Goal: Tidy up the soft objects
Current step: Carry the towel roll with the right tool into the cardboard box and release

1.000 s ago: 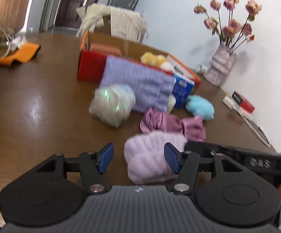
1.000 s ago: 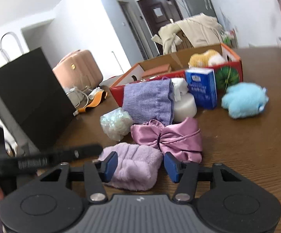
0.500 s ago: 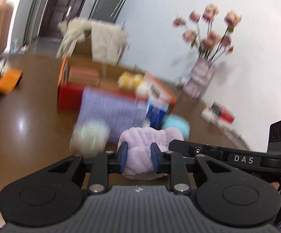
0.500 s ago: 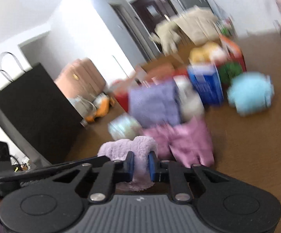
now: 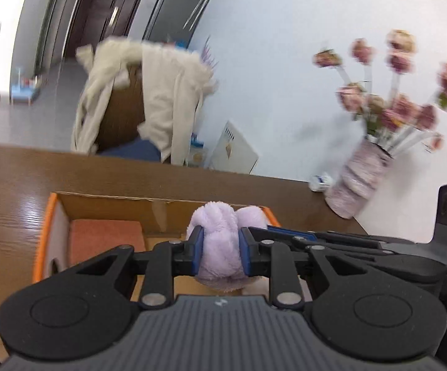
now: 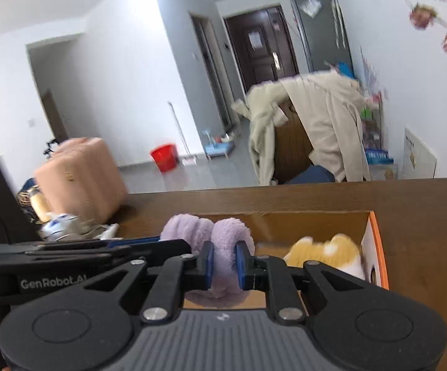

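Both grippers (image 5: pixel 218 252) (image 6: pixel 225 266) clenched on the plush (image 5: pixel 220 247), above the box (image 5: pixel 99 204). Could snag or spill outside if released unevenly.

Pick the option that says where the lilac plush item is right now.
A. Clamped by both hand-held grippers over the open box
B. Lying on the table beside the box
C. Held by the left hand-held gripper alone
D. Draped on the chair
A: the left hand-held gripper and the right hand-held gripper each pinch the lilac plush above the box.

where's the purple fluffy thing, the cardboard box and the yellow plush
purple fluffy thing (image 5: pixel 220 247), left wrist view, its middle
cardboard box (image 5: pixel 105 205), left wrist view, far inner wall
yellow plush (image 6: pixel 322 252), right wrist view, its body
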Demonstrator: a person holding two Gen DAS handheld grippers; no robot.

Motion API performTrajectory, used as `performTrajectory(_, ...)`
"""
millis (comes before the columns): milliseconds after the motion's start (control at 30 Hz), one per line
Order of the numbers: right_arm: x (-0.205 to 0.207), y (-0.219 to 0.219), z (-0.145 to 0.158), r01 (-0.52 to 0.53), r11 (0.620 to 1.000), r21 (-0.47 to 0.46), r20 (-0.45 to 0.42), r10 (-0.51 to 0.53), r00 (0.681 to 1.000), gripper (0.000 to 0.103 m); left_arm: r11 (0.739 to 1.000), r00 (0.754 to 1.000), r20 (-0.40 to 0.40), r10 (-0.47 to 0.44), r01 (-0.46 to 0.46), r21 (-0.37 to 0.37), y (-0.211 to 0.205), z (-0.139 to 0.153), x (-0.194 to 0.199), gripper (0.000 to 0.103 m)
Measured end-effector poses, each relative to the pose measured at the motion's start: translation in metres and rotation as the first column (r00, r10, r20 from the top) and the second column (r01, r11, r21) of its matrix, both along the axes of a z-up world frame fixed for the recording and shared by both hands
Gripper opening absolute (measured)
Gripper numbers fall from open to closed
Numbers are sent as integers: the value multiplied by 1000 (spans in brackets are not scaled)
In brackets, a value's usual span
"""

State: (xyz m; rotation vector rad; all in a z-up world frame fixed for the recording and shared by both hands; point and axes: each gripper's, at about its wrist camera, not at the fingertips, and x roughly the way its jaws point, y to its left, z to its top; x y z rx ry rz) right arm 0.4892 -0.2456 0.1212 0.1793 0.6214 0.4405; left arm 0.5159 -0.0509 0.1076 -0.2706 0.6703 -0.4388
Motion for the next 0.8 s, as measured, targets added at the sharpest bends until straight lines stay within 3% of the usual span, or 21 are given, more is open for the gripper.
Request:
performTrajectory(167,102,-1,-46,27,1000,-9,-145,-28,989,15,999,987,-152,49,-49,4,1,-58,78,24)
performTrajectory(300,139,1,-89,39,998,-43,-223,-48,974,15,991,978,-200,65,-39,131,-9,-92,102,25)
performTrajectory(367,143,6,-101,36,996,-83,-230,-54,972,15,991,973,-225,60,-31,133,-8,-100,105,26)
performTrajectory(433,137,13,-103,35,989,-146,-204,-64,977,15,991,972,-228,62,-34,127,-4,-99,105,29)
performTrajectory(567,139,12,-98,49,989,-139,-205,-77,976,22,989,978,-198,62,-34,143,-3,-87,96,41)
performTrajectory(600,138,10,-94,57,990,-128,-203,-82,976,23,989,980,-186,65,-39,140,-2,-80,93,44)
performTrajectory(667,130,2,-84,67,992,-103,-195,-86,977,35,990,986,-154,64,-43,135,1,-61,82,55)
performTrajectory(800,103,-6,-44,68,995,-79,-132,-78,988,44,986,996,-68,64,-53,160,4,-16,51,58)
